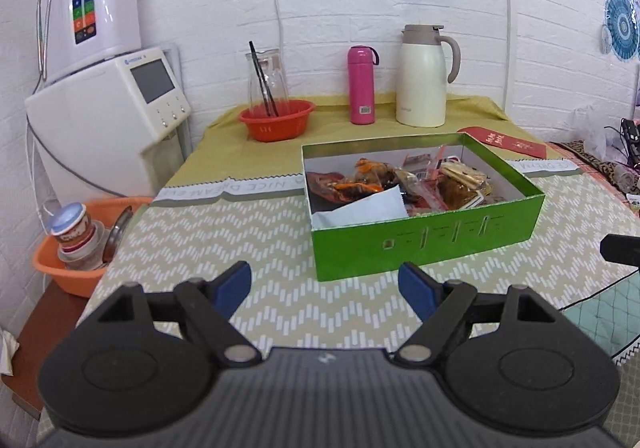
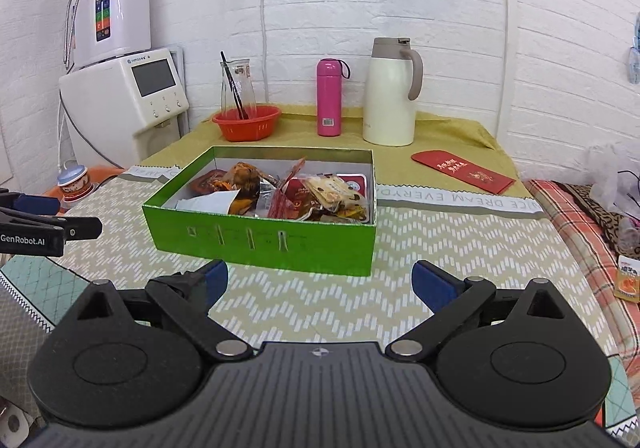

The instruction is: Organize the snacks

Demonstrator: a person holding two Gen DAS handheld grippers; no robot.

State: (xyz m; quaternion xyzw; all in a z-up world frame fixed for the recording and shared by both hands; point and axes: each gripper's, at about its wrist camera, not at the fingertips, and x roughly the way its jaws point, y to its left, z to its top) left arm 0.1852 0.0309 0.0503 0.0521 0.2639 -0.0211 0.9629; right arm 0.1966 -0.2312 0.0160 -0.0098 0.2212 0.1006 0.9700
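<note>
A green open box [image 1: 424, 244] [image 2: 264, 240] stands on the patterned tablecloth, filled with several wrapped snacks [image 1: 400, 184] [image 2: 304, 196]. My left gripper [image 1: 325, 288] is open and empty, just in front of the box and to its left. My right gripper [image 2: 320, 282] is open and empty, just in front of the box's near wall. The left gripper also shows at the left edge of the right wrist view [image 2: 48, 226]. One small snack packet [image 2: 628, 282] lies on the plaid cloth at the far right.
At the back stand a red bowl [image 1: 276, 120] with a glass carafe, a pink bottle [image 1: 361, 86] and a cream thermos jug [image 1: 424, 76]. A red envelope [image 2: 464, 171] lies behind the box to the right. A white water dispenser [image 1: 108, 108] and an orange basin [image 1: 80, 248] are on the left.
</note>
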